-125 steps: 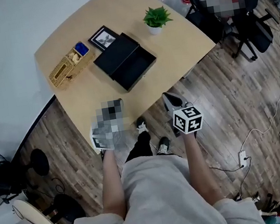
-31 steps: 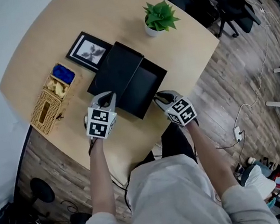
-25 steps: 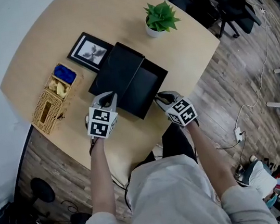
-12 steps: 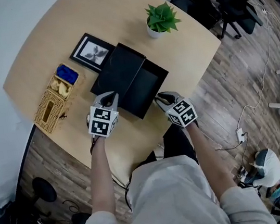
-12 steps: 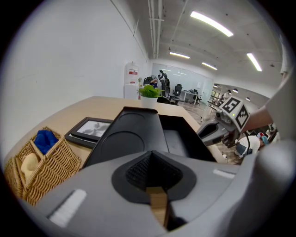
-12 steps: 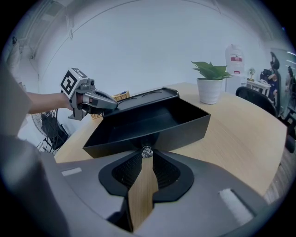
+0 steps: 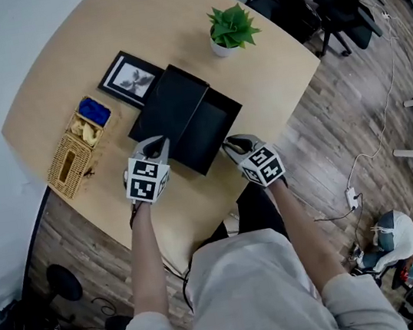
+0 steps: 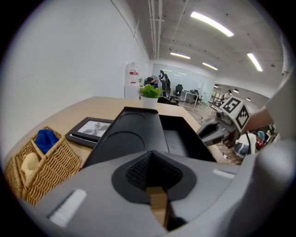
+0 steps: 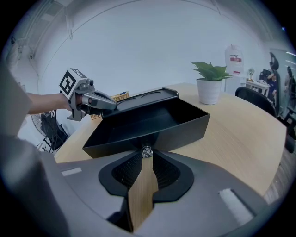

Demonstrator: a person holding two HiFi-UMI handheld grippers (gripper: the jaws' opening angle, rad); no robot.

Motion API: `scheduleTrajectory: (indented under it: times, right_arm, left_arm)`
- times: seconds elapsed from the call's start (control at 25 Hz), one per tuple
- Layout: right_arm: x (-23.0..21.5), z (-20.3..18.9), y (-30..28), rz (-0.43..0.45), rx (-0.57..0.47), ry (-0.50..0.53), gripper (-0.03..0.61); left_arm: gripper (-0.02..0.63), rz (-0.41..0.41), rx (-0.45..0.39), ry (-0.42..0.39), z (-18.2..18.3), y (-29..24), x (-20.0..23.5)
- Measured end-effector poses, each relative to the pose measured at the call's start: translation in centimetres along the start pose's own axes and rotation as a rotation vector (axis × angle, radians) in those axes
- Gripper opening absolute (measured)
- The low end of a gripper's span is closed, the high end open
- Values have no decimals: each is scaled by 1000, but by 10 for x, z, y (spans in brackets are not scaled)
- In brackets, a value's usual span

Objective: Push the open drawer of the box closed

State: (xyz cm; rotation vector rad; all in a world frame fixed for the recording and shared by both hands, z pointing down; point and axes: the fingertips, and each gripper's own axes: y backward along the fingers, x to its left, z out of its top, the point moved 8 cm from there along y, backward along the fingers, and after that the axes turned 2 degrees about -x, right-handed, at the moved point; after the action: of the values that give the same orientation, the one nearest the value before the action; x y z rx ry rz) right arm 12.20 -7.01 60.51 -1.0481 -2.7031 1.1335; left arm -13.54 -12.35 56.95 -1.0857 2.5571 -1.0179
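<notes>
Both moved up from desk (image 7: pixel 270 72) edge to box (image 7: pixel 169 102). Left tool (image 7: pixel 160 141), jaws together, at box's near corner. Right tool (image 7: pixel 228 146), jaws together, tips against open drawer (image 7: pixel 209 121) front. Box mid-desk.

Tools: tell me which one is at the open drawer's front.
The right tool, its tips at the small clear knob on the black drawer's front; the left tool is by the black box's covered part.

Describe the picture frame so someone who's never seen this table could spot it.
On the light wooden table, find the black box in the middle. The picture frame lies flat just beyond it, near the wicker basket. It alone is dark-rimmed and shows a black-and-white picture.
</notes>
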Motion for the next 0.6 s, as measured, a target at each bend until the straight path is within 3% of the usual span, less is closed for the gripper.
scheduleTrajectory:
  times: [0.6]
  right_arm:
    - [1, 7, -5, 1, 0, 6, 71]
  left_arm:
    - [52, 0, -1, 3, 1, 0, -1]
